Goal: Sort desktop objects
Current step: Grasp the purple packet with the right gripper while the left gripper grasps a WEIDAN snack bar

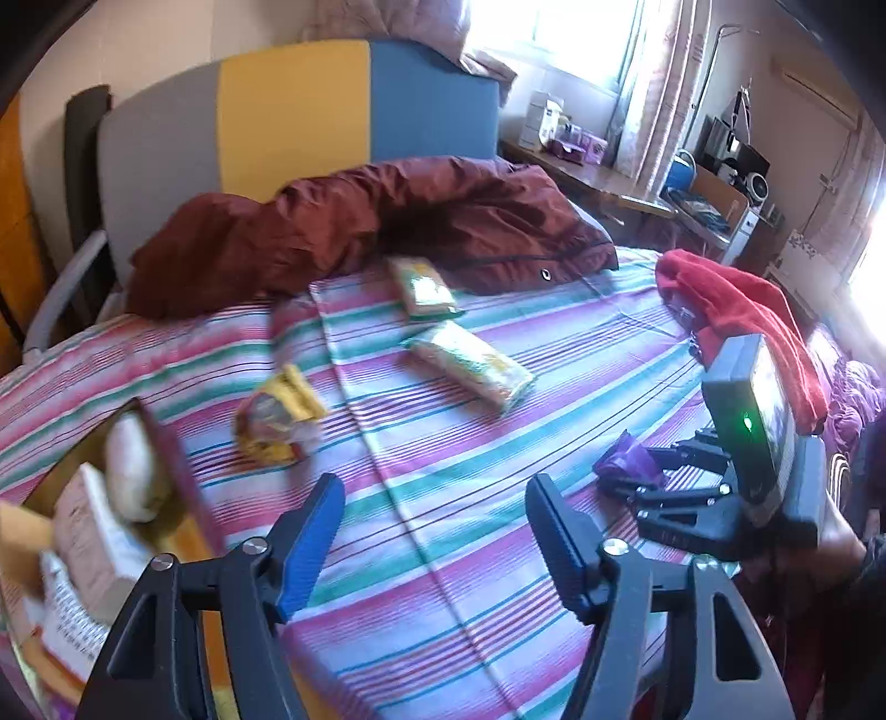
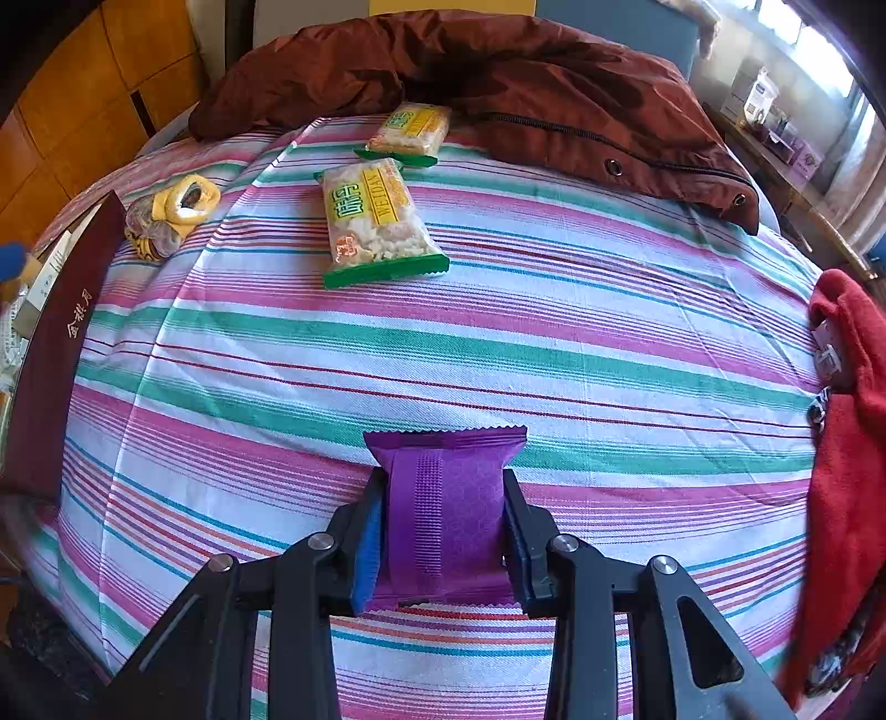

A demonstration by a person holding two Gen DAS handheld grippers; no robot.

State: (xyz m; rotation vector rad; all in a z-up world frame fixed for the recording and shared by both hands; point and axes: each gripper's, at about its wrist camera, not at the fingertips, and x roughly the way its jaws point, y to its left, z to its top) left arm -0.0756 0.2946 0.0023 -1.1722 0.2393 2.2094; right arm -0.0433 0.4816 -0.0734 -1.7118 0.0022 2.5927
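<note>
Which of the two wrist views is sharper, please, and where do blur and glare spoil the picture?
Right wrist view: sharp, the purple packet in the right tongs and the green-edged snack pack print readable. Left wrist view: motion-smeared, worst at the box lower left; window blown out white, glare also at the right edge. Both bend the striped sheet fisheye-fashion.

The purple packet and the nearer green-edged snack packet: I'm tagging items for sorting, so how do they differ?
The purple packet is opaque, plain purple; the green-edged packet is see-through with a yellow label. The purple packet is clamped between the right gripper's pads; the green-edged packet lies free on the striped sheet, farther from the gripper. Both are sealed, crimp-ended wrappers.
</note>
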